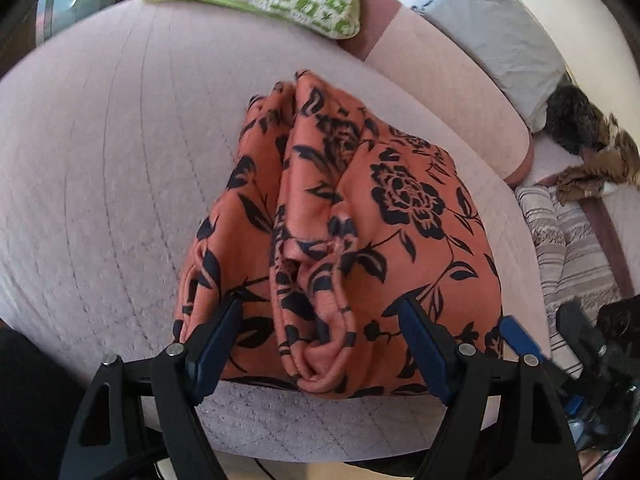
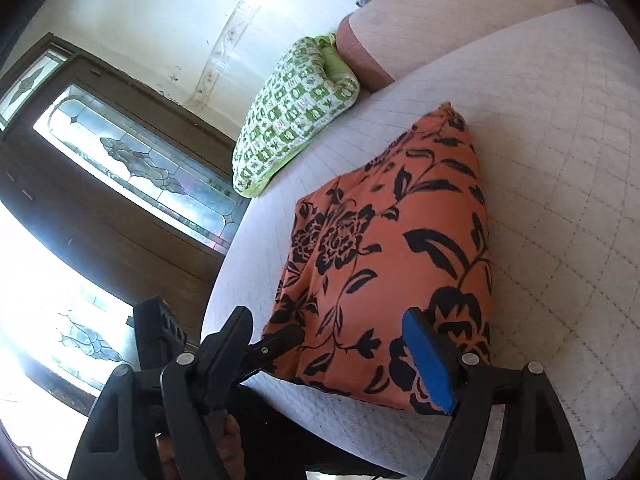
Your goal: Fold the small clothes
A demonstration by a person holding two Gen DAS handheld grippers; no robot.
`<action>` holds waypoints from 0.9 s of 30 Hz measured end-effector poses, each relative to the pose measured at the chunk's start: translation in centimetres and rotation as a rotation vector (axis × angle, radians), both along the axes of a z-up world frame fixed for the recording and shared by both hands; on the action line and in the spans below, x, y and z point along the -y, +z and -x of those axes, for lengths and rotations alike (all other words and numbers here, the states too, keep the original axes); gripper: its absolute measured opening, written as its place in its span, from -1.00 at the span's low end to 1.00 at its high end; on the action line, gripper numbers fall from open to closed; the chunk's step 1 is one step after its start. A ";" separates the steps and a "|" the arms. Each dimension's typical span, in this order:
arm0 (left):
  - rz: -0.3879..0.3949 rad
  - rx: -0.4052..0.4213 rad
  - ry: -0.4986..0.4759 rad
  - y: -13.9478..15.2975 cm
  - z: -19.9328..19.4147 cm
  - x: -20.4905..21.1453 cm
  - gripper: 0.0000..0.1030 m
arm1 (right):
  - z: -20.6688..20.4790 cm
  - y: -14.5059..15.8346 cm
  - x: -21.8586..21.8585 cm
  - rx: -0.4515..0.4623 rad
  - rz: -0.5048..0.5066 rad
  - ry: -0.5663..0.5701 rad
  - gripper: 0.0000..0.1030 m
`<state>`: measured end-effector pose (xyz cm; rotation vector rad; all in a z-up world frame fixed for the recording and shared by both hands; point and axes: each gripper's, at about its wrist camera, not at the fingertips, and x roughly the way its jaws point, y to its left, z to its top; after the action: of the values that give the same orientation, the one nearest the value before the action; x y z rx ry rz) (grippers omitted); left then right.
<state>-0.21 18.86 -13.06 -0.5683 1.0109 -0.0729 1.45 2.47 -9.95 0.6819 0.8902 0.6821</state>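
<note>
Lying folded on the quilted pale bedcover (image 1: 100, 168), the orange garment (image 1: 360, 220) with black flowers forms a thick bundle near the cover's front edge, its layered folds bunched into ridges down the middle as seen from the left wrist. The left gripper (image 1: 320, 316) hangs over the bundle's near end with its jaws apart; cloth lies between and beneath the blue-padded fingers (image 1: 420, 344), but the pads do not press on it. From the right wrist the same garment (image 2: 400, 248) looks flatter, a smooth top face with one corner pointing away toward the pillows. The right gripper (image 2: 332, 344) stands wide, over the near corner of the bundle, with nothing pinched; its blue pad (image 2: 428, 364) sits above the cloth's edge. A green-and-white checked cushion (image 2: 296, 112) rests well apart at the far side of the bed, beside a pink pillow (image 2: 440, 12). A striped cloth (image 1: 568, 248) and a dark furry heap (image 1: 576, 120) lie off to the right in the left view. A leaded-glass door (image 2: 132, 164) fills the left of the right view.
</note>
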 end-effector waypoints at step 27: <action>-0.063 0.037 -0.017 0.4 3.0 -4.4 -0.59 | -5.4 -2.5 -5.4 -0.108 0.144 0.107 0.61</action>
<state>-3.19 23.22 -12.64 -0.4998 0.9789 -0.0659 6.89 7.89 -12.41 0.5493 1.0712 0.6740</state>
